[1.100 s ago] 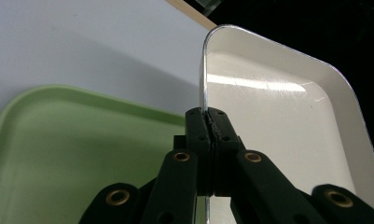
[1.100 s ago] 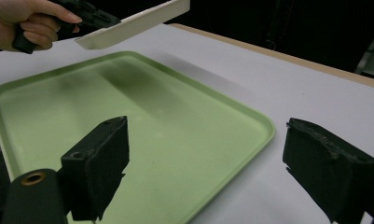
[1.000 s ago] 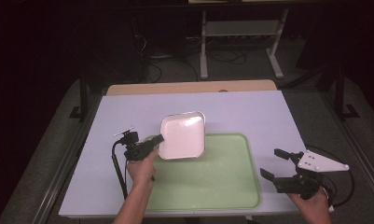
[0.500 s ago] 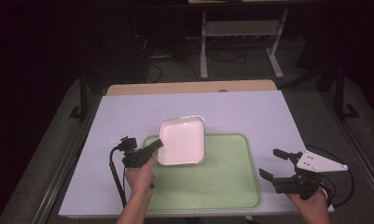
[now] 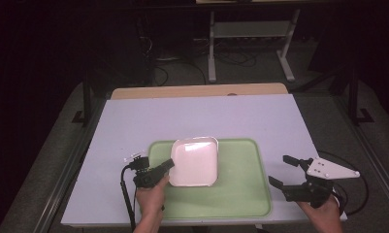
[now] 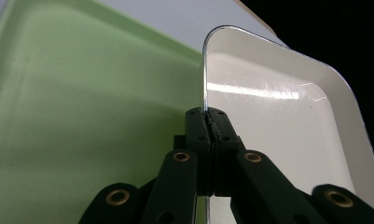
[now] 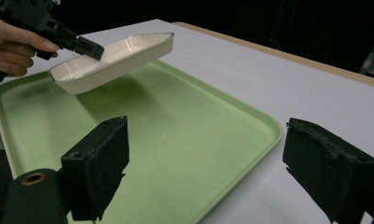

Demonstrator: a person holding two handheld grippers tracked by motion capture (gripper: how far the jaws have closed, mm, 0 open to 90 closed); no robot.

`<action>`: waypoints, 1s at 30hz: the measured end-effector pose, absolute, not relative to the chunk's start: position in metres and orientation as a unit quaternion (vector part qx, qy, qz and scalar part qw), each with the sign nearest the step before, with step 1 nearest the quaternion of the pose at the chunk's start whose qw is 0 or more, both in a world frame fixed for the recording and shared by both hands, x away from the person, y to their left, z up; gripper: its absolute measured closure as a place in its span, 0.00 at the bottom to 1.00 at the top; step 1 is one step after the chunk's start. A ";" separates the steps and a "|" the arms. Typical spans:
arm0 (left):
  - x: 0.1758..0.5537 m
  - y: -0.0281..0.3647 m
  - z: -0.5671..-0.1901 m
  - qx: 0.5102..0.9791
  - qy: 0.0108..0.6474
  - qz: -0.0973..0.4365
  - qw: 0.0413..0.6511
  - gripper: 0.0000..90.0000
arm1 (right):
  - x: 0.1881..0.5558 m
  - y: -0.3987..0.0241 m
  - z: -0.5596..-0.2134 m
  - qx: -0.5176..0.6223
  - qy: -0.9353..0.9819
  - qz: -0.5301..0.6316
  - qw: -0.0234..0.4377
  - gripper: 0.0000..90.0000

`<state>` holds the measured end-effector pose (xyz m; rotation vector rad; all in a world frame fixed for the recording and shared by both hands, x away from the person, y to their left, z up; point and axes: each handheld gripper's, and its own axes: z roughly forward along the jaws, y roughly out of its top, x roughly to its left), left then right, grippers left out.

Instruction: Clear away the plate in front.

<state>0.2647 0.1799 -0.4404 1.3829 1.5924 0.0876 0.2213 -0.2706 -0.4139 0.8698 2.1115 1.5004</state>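
Square white glossy plate (image 5: pixel 194 161): rim pinched by left hand-held gripper (image 5: pixel 169 165), hanging tilted above green plastic tray (image 5: pixel 240 194), toward its left edge; right hand-held gripper (image 5: pixel 285 171) spread, idle.

1. A pale lilac tabletop (image 5: pixel 260 121) spreads beneath both pairs of jaws and runs on ahead of them.
2. A wooden strip (image 5: pixel 197 91) edges its far side, well ahead of the jaws.
3. Farther beyond, a grey metal stand (image 5: pixel 250 29) and loose cables (image 5: pixel 182 60) rest on the dark floor.

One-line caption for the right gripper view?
Left gripper holds a white dish by its rim, above the green tray.
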 end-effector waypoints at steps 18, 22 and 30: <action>0.254 0.168 -0.451 0.602 0.659 0.051 0.448 0.98 | 0.222 -0.269 -0.414 0.310 0.758 0.537 0.202 0.15; 0.255 0.168 -0.453 0.608 0.663 0.059 0.433 0.98 | 0.222 -0.270 -0.415 0.310 0.758 0.536 0.203 0.15; 0.256 0.164 -0.455 0.617 0.662 0.069 0.420 0.98 | 0.222 -0.269 -0.414 0.309 0.759 0.536 0.203 0.15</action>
